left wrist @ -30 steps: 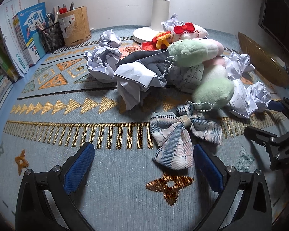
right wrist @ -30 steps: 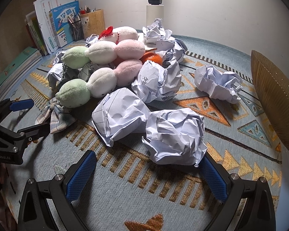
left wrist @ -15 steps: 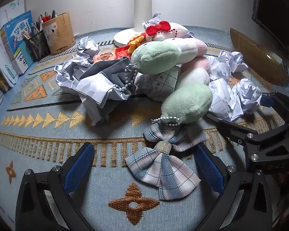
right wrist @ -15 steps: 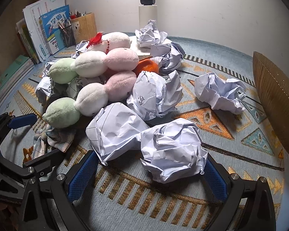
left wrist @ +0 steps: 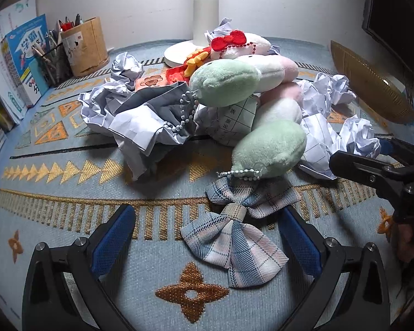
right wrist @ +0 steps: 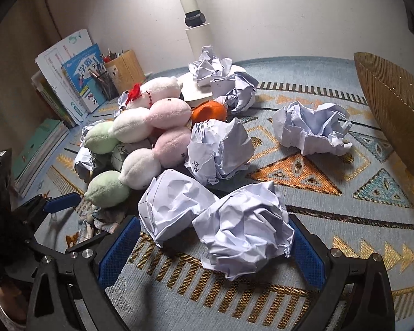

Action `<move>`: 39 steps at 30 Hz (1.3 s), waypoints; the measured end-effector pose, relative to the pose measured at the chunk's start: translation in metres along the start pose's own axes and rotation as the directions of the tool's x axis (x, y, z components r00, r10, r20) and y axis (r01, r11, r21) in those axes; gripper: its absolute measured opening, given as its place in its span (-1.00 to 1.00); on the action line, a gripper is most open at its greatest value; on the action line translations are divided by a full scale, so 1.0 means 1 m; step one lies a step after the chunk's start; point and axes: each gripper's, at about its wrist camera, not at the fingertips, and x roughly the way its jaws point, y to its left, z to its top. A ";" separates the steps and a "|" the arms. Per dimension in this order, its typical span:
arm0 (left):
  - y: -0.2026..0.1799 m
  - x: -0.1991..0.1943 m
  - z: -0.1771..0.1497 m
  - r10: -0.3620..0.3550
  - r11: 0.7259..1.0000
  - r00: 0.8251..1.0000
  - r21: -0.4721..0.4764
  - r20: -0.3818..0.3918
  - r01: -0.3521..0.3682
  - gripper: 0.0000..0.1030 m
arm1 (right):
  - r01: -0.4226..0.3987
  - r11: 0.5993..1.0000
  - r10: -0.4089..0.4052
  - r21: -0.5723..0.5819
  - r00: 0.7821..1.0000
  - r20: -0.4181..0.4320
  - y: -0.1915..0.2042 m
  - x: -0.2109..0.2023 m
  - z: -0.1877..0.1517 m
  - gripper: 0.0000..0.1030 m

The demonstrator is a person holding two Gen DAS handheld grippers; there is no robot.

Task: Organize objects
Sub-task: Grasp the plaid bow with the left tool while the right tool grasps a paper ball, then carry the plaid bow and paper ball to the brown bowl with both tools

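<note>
Plaid bow (left wrist: 234, 231) nearer, lying diagonally

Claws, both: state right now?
Left claw: open, holding nothing, straddling the plaid fabric bow.
Right claw: open, holding nothing, straddling the crumpled white paper ball.

Woven cloth mat (left wrist: 69, 248), matt, with metallic-gold thread. Plaid fabric bow (left wrist: 234, 231), soft. Fuzzy plush toys (left wrist: 267, 149), pastel. Crumpled white paper balls (right wrist: 245, 229), matt. Gripper fingers (left wrist: 113, 237) had ribbed blue rubber pads on black plastic with metal screws.
</note>
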 end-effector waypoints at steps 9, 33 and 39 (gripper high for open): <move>0.000 -0.003 0.000 -0.002 1.000 1.000 0.000 0.001 0.002 1.00 | -0.016 1.000 0.016 -0.020 1.000 -0.009 0.002 0.004 0.001 1.00; 0.027 -0.046 -0.011 -0.007 0.986 0.972 -0.159 0.235 0.045 -0.31 | -0.048 0.980 0.009 0.194 0.981 0.196 -0.041 -0.045 -0.017 -0.12; 0.032 -0.057 -0.014 0.039 0.982 0.958 -0.189 0.286 0.016 -0.31 | -0.031 0.976 -0.014 0.214 0.979 0.203 -0.044 -0.048 -0.017 -0.12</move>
